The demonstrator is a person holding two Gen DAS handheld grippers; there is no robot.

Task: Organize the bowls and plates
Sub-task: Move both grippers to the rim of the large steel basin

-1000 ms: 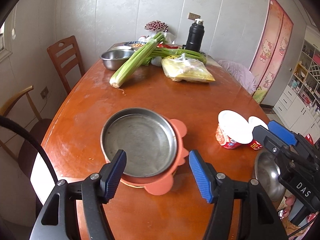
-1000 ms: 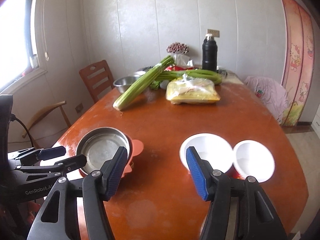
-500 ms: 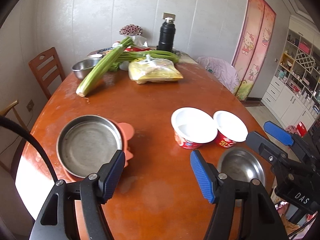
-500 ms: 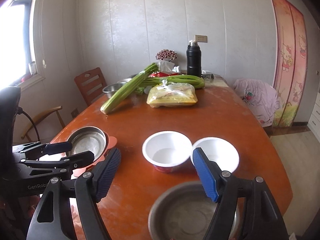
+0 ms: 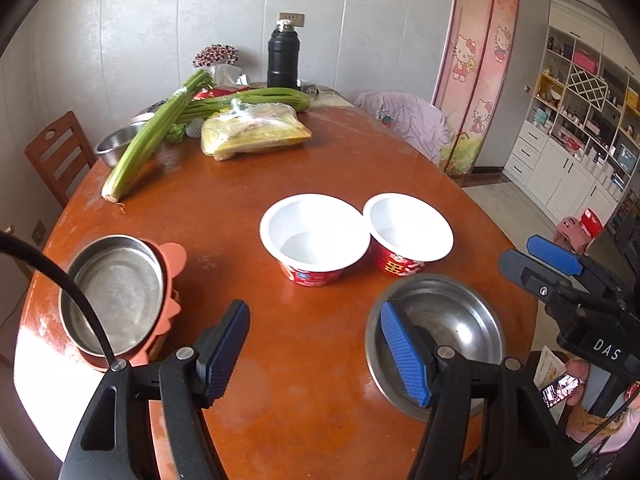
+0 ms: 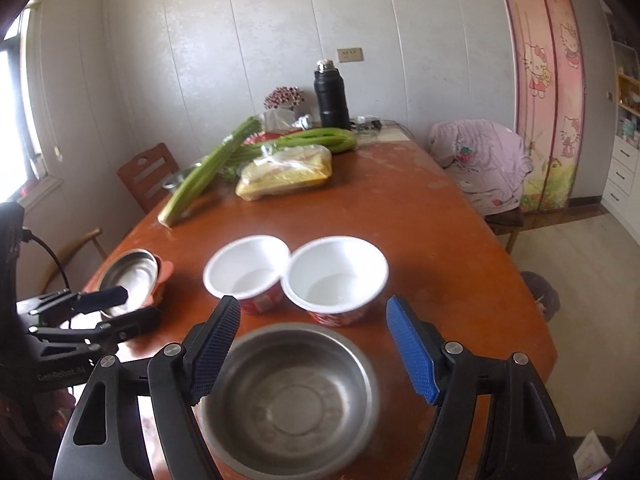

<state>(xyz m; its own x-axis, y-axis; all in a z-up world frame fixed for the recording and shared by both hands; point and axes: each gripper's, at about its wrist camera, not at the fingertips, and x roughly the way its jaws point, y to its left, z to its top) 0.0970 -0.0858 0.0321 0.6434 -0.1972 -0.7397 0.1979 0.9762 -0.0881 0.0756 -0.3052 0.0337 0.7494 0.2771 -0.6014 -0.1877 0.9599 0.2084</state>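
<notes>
A steel plate [image 5: 116, 292] sits in an orange dish [image 5: 172, 256] at the table's near left. Two white bowls with red sides, one left [image 5: 314, 236] and one right [image 5: 408, 228], stand side by side mid-table. A steel bowl [image 5: 452, 320] lies near the front edge. My left gripper [image 5: 316, 344] is open and empty above the table, between the plate and the steel bowl. My right gripper [image 6: 314, 344] is open and empty, hovering over the steel bowl [image 6: 288, 396]; the white bowls, left [image 6: 248, 268] and right [image 6: 336, 276], lie just beyond it.
At the far end lie celery stalks [image 5: 148, 140], a yellow bag [image 5: 256, 132], a black flask [image 5: 283, 60] and another steel bowl [image 5: 116, 144]. Wooden chairs [image 5: 60, 152] stand on the left, a chair with pink cloth [image 6: 484, 160] on the right.
Both grippers have swung to the right. The plate has slid to the left of both views, and the white bowls and the steel bowl have come to the centre.
</notes>
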